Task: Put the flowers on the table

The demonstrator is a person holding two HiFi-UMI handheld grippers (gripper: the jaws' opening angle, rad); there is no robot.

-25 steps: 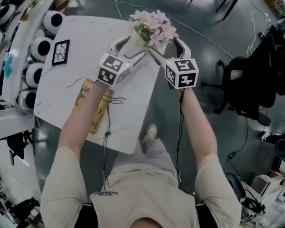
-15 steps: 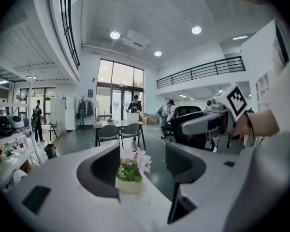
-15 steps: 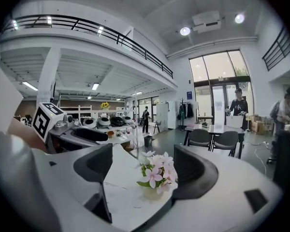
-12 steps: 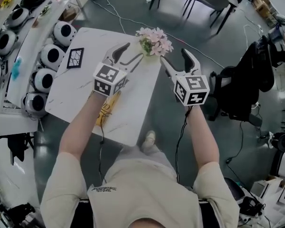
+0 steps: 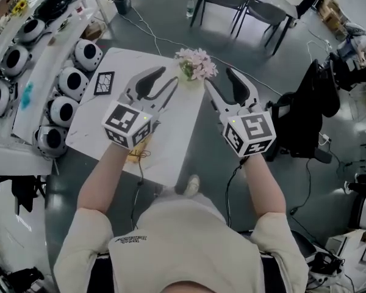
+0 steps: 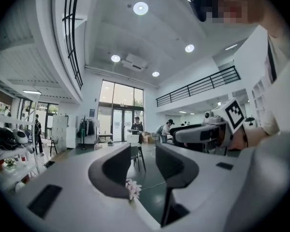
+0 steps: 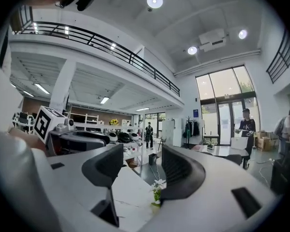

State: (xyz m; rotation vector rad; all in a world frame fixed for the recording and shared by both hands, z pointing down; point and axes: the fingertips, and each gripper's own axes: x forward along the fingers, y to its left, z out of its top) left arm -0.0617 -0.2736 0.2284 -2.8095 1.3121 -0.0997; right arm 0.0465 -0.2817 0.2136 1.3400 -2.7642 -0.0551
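Note:
A small bunch of pink flowers with green leaves stands upright at the far right edge of the white marble table. Both grippers are lifted above the table, well back from the flowers. My left gripper is closing with nothing between its jaws. My right gripper hangs over the floor just off the table's right edge, also closing on nothing. The flowers peek out below the left jaws in the left gripper view. In the right gripper view the flowers stand low on the table.
A black-framed tile lies at the table's far left. A yellow packet shows under my left gripper. Round white robot heads line a shelf on the left. Chairs stand beyond, an office chair right, cables on the floor.
Both grippers let go of the flowers, drew back and rose toward the camera, and their jaws narrowed. The flowers stay standing on the table's far edge.

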